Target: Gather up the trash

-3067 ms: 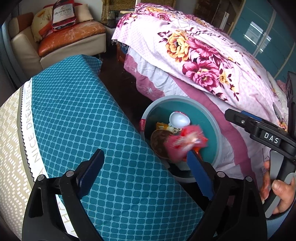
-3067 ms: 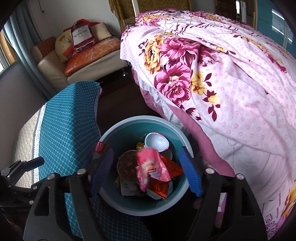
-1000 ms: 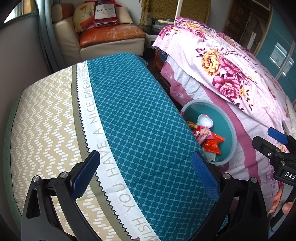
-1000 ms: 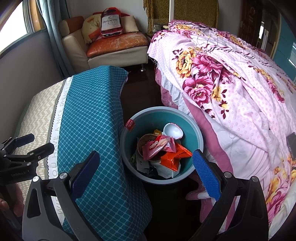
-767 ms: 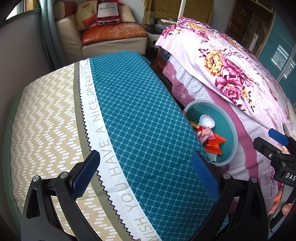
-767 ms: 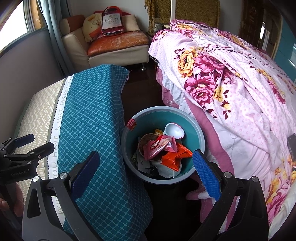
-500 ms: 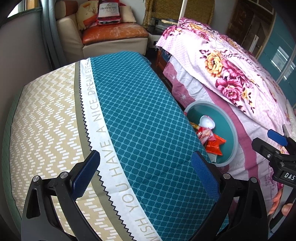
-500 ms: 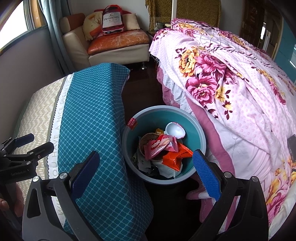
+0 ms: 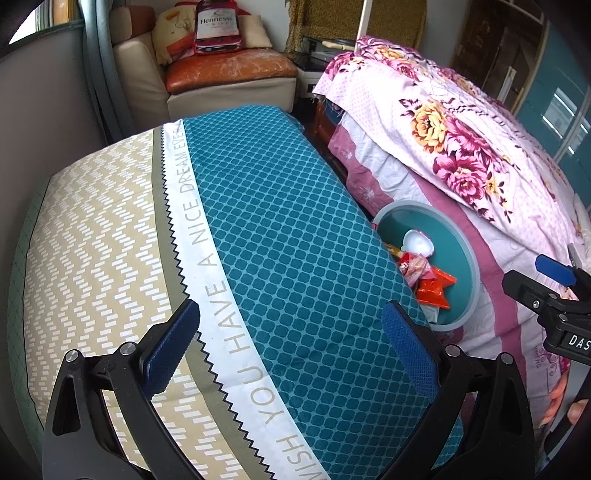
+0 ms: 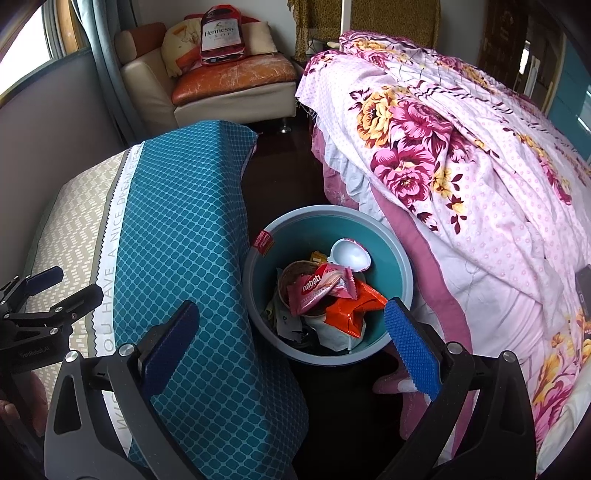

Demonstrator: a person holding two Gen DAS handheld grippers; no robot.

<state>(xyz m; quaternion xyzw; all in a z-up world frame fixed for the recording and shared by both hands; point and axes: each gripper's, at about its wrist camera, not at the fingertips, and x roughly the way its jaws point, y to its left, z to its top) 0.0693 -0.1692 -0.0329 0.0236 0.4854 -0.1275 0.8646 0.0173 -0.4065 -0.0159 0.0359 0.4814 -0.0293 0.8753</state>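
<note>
A teal trash bin (image 10: 399, 254) stands on the dark floor between the covered table and the bed. In it lie a pink Nabati wrapper (image 10: 314, 288), an orange wrapper (image 10: 351, 310), a white cup lid (image 10: 349, 254) and other scraps. The bin also shows in the left wrist view (image 9: 465, 251). My right gripper (image 10: 291, 343) is open and empty, above the bin's near side. My left gripper (image 9: 291, 343) is open and empty, over the teal tablecloth (image 9: 280, 229). Each gripper shows at the edge of the other's view.
The table's cloth (image 10: 177, 221) is teal and beige with white lettering. A bed with a pink floral quilt (image 10: 461, 155) fills the right. A beige armchair (image 10: 221, 85) with an orange cushion and a Hennessy bottle pillow (image 10: 218, 33) stands at the back.
The pink wrapper, in the air over the bin three seconds ago, lies in the bin. Both grippers have drawn back and up; the left now looks over the table.
</note>
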